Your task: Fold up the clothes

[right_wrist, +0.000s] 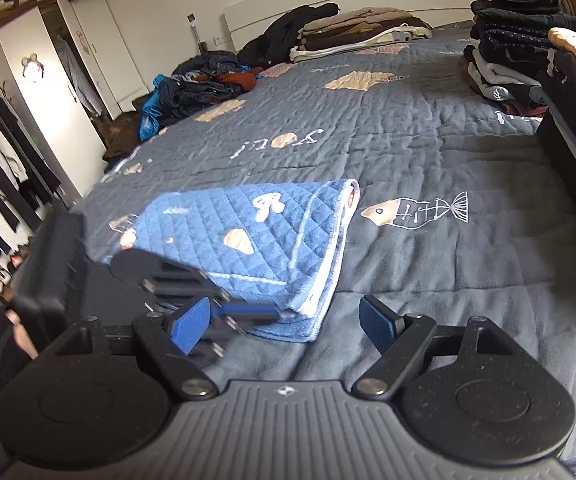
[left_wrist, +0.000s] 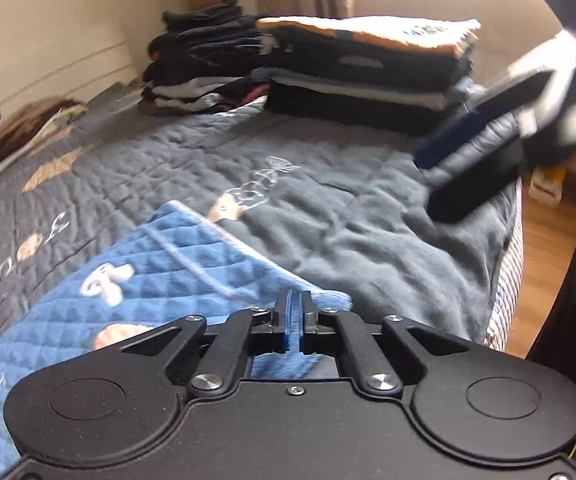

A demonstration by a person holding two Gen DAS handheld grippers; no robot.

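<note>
Bed [right_wrist: 388, 128]: fills most of both views; covered with a grey quilted spread printed with tan fish shapes and white line drawings. Taken as the landmark below.
Dark grey garment [left_wrist: 368, 232]: spread flat and creased on the bed's near edge, over the quilt.
Folded stacks [left_wrist: 364, 76]: two piles at the bed's far side in the left wrist view; the nearer one is topped with a tan-and-white piece, the farther one [left_wrist: 199, 44] is mostly dark clothes.
Unfolded heap [right_wrist: 203, 84]: dark, blue and rust clothes piled on the bed's far left side in the right wrist view; a folded beige-and-brown pile [right_wrist: 360, 32] lies against the headboard.
Blue quilted cloth [right_wrist: 255, 240]: folded double, lying on the bed near its front edge, just left of the fish drawing [right_wrist: 416, 210]; white-trimmed edges hang loose at the near corner.
Left gripper [left_wrist: 296, 316]: jaws pressed together, pinching the near edge of the blue quilted cloth [left_wrist: 159, 276]; blurred in the right wrist view [right_wrist: 191, 300].
Right gripper [right_wrist: 283, 324]: jaws spread wide, nothing between the blue pads [right_wrist: 376, 322]; poised low over the dark grey garment [right_wrist: 448, 320], just beside the blue cloth's near corner. In the left wrist view [left_wrist: 460, 172] it is blurred.
Wardrobe [right_wrist: 59, 80]: white, beyond the bed's left side, with clothes hanging beside it.
</note>
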